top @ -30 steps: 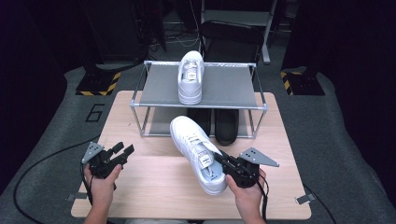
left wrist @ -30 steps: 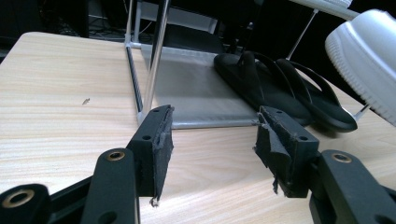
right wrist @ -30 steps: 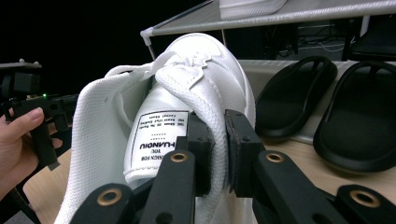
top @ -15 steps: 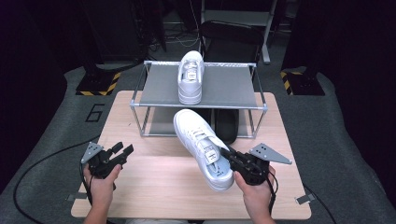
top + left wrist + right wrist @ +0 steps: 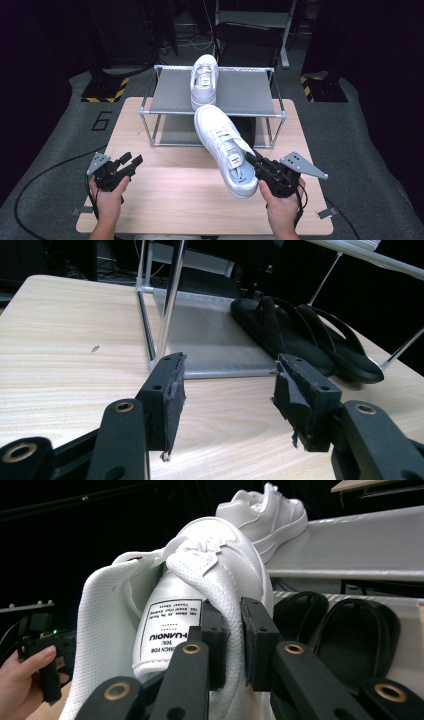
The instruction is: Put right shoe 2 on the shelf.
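Note:
My right gripper (image 5: 255, 162) is shut on the side wall of a white sneaker (image 5: 225, 145), holding it above the table with its toe aimed at the rack. In the right gripper view the jaws of the right gripper (image 5: 232, 615) pinch the padded collar beside the labelled tongue of that sneaker (image 5: 170, 625). A second white sneaker (image 5: 204, 80) stands on the top shelf of the metal rack (image 5: 250, 92). My left gripper (image 5: 131, 161) rests low at the table's front left, open, with nothing between its fingers (image 5: 165, 390).
A pair of black flip-flops (image 5: 305, 340) lies on the rack's lower shelf, right of centre. The wooden table (image 5: 170, 185) has bare surface in front of the rack. The rack's metal legs (image 5: 167, 305) stand just ahead of the left gripper. Cables trail off the front edge.
My right gripper has lifted the sneaker higher and carried it a little right, its toe now reaching the rack's front rail. The left gripper has stayed where it was.

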The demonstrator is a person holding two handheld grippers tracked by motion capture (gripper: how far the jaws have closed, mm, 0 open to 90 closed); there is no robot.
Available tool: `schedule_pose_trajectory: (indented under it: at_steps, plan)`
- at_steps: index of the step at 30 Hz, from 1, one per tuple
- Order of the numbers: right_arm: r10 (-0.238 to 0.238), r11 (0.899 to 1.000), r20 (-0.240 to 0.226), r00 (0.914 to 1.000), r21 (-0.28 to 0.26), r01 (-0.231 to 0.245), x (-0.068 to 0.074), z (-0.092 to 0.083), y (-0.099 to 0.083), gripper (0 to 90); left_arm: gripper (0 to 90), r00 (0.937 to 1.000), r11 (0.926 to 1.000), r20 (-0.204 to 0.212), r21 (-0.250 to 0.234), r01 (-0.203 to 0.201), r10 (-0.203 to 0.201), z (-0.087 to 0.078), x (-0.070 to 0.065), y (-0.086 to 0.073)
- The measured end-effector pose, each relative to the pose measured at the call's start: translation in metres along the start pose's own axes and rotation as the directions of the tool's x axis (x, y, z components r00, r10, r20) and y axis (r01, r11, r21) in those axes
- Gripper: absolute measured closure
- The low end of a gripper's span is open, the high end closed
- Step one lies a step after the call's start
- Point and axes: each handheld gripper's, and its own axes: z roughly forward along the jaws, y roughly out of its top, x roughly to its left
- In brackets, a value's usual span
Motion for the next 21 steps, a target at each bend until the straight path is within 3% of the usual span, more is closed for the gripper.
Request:
schedule_pose_trajectory:
  at_steps: [9,21]
  plan:
    - [-0.003,1.0,0.046,0.9989,-0.017,0.004,-0.013,0.0,0.021,81.6,45.6,1.0,1.0,-0.006,0.0,0.003,-0.003,0.0,0.001,0.0]
    - [-0.007,0.999,0.1,0.995,-0.038,0.011,-0.028,0.015,0.048,81.6,45.6,0.9999,0.9999,-0.009,0.001,0.01,-0.01,-0.001,0.003,0.001]
